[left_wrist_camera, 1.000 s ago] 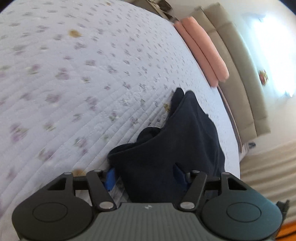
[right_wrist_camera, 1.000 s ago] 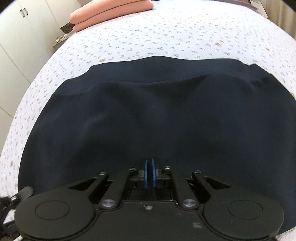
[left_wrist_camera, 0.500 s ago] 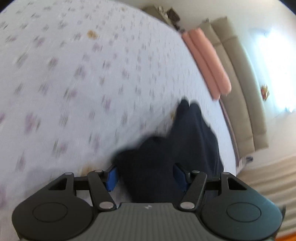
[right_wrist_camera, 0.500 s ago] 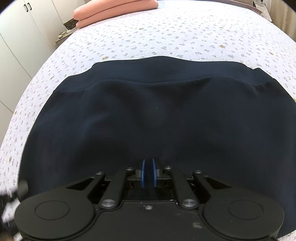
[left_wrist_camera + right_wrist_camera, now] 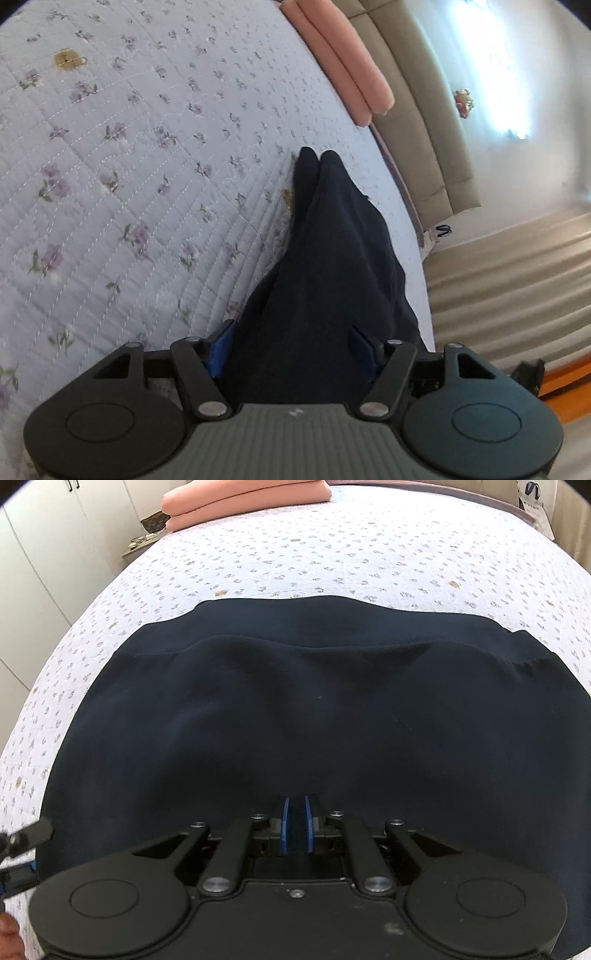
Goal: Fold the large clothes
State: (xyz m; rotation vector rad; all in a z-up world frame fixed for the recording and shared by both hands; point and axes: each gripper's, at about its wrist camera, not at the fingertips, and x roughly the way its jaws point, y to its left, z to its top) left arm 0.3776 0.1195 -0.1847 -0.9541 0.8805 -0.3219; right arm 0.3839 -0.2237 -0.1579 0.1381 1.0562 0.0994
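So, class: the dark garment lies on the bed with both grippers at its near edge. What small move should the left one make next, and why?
Probably close the left gripper on the garment. Its jaws are opening, with bunched cloth between the pads but no clear grip. The right gripper is nearly shut at the garment's near edge, so the fold likely waits on the left side's grip.

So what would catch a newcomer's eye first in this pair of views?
A large dark navy garment spread across the floral quilted bedspread, filling the right wrist view. In the left wrist view its bunched edge lies between the wide blue pads of the left gripper, whose jaws are opening. Folded pink bedding sits at the bed's far end.
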